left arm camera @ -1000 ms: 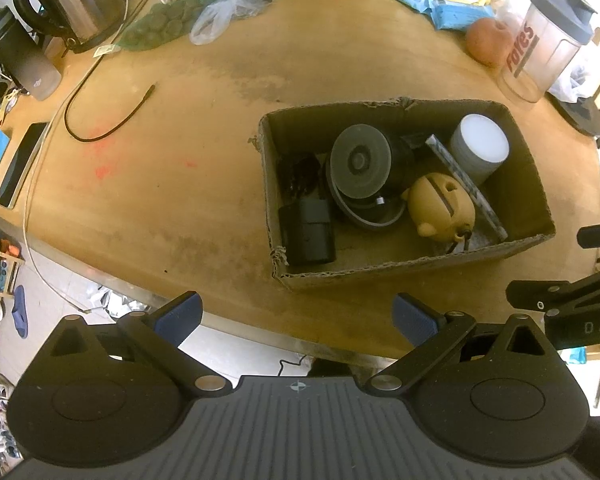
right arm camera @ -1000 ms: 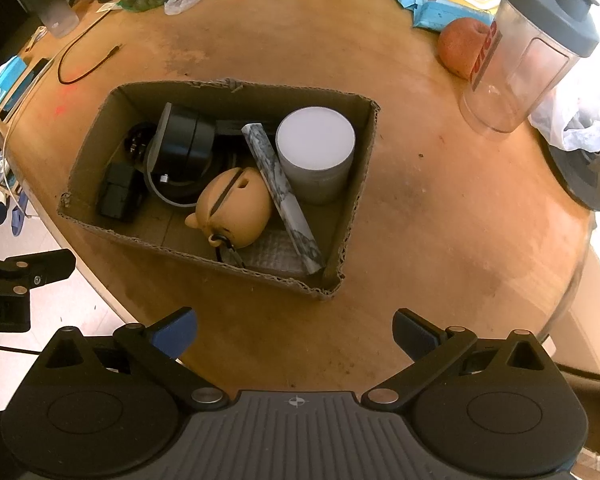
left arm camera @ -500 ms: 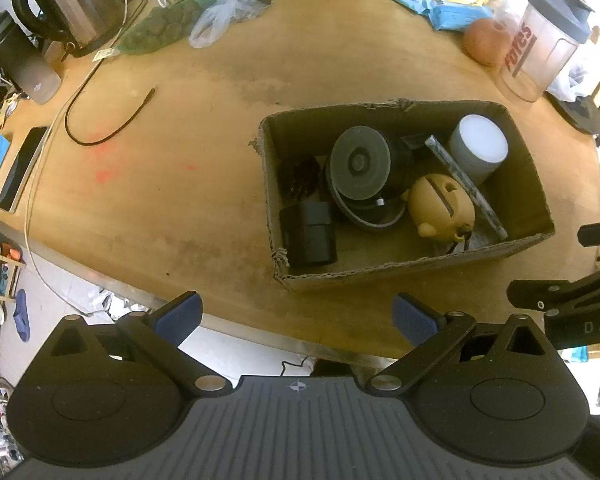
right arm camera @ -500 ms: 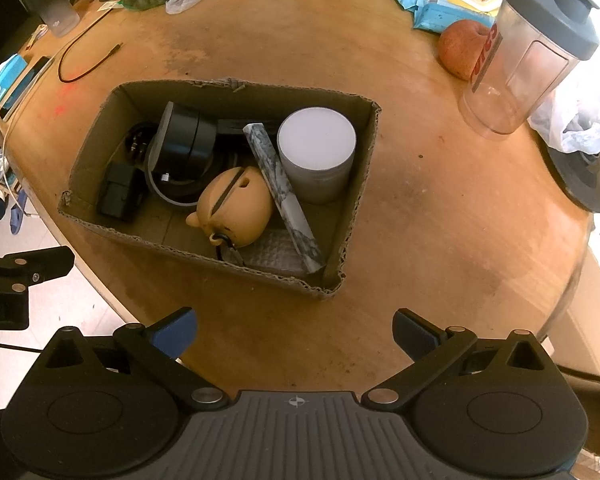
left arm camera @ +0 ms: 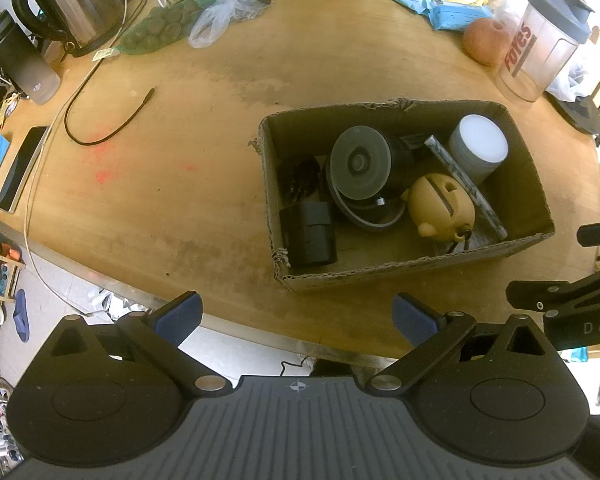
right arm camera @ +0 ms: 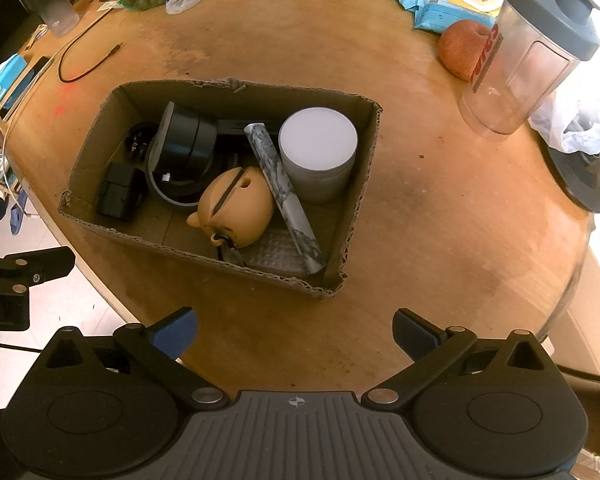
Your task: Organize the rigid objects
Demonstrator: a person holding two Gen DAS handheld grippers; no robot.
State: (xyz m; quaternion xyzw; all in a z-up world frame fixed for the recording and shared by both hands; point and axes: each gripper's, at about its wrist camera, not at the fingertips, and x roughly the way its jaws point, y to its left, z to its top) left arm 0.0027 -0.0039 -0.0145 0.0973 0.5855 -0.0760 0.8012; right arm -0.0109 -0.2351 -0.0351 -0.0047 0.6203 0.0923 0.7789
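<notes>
Both hand-held grippers hover above the near edge of the round wooden table (left arm camera: 204, 184), each with its jaws spread wide and nothing between them. The left gripper (left arm camera: 296, 318) sits over the table rim; the right gripper (right arm camera: 295, 330) sits over the tabletop, with part of the left unit visible at its left side. The open brown cardboard box (right arm camera: 360, 184) lies ahead of both: ahead and slightly right of the left gripper, ahead and slightly left of the right gripper. Inside the box, a grey cylinder with a white top (right arm camera: 318, 152) stands upright in the far right corner. A grey marbled bar (right arm camera: 284, 196) lies diagonally just beside it, its near end toward the near right corner. A tan rounded pig-shaped figure (right arm camera: 236, 204) rests against the bar on its left. A black round device with a grey disc face (left arm camera: 360, 164) lies tilted in the middle. A black rectangular block (left arm camera: 308, 234) occupies the near left corner. Beyond the box to the right, well apart from it, stand a clear plastic shaker bottle with a grey lid (right arm camera: 536, 48) and a red apple (right arm camera: 460, 50), the two touching or nearly so. A thin black cable (left arm camera: 104, 120) lies far ahead to the left.
</notes>
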